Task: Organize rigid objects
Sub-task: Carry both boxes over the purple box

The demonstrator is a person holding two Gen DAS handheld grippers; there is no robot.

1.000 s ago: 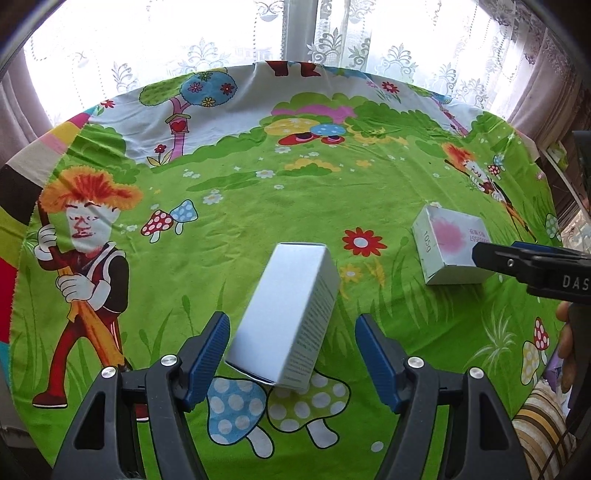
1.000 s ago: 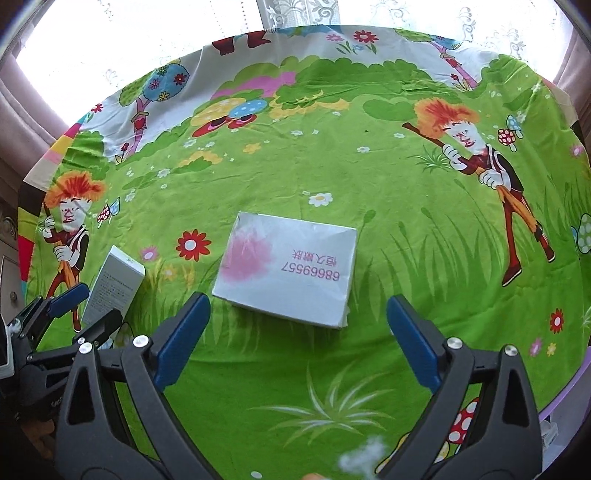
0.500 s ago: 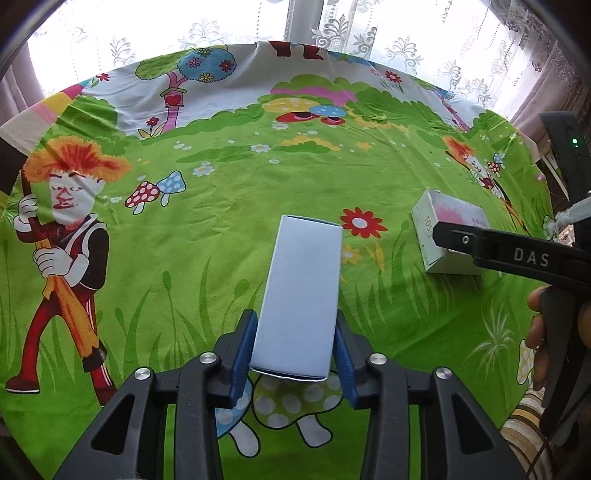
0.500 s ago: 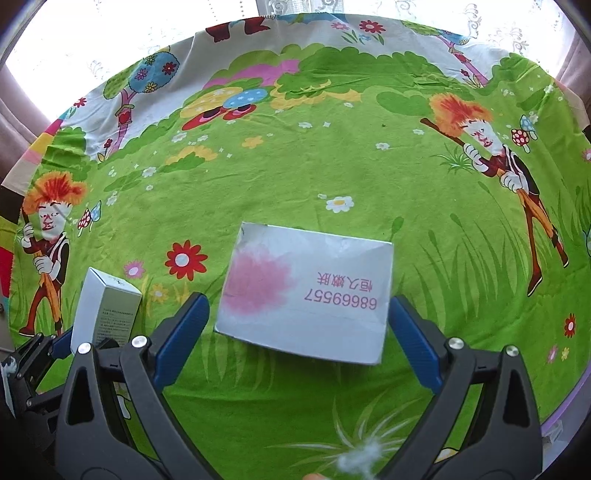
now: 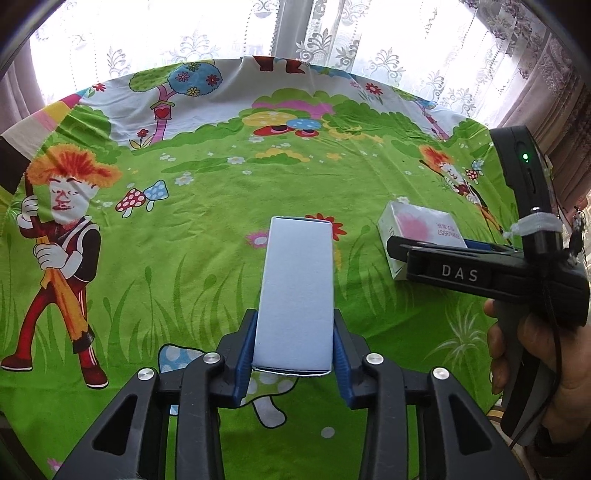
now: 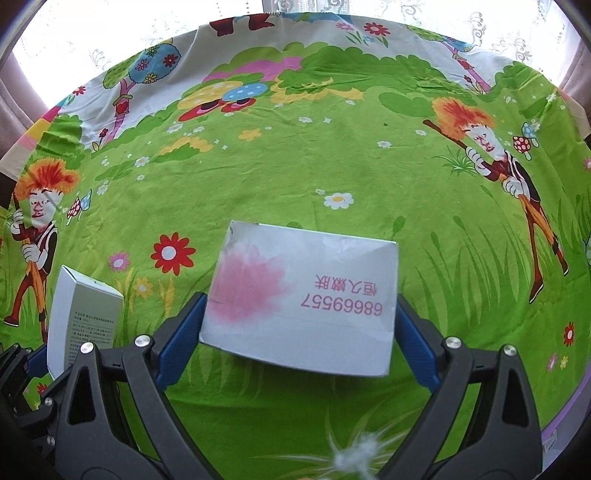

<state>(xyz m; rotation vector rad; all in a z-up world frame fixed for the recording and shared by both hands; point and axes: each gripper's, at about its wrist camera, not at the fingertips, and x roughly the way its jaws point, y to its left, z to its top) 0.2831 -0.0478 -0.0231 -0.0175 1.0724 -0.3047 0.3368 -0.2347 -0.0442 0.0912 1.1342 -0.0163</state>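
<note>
A tall plain white box [image 5: 297,295] sits between the blue pads of my left gripper [image 5: 293,345], which is shut on its near end. The same box shows at the left of the right wrist view [image 6: 83,317]. A wide white box with a pink blotch and pink print [image 6: 306,295] lies between the blue pads of my right gripper [image 6: 299,332], which is shut on its two short sides. That box shows at the right of the left wrist view [image 5: 421,229], partly behind the right gripper's black body [image 5: 480,273].
A green cartoon tablecloth [image 6: 332,155] covers the table, with lace curtains [image 5: 332,33] and a bright window behind its far edge. The person's hand [image 5: 535,354] holds the right gripper at the right side.
My left gripper has closed on the tall white box and straightened it. My right gripper has moved forward around the wide box and closed on it.
</note>
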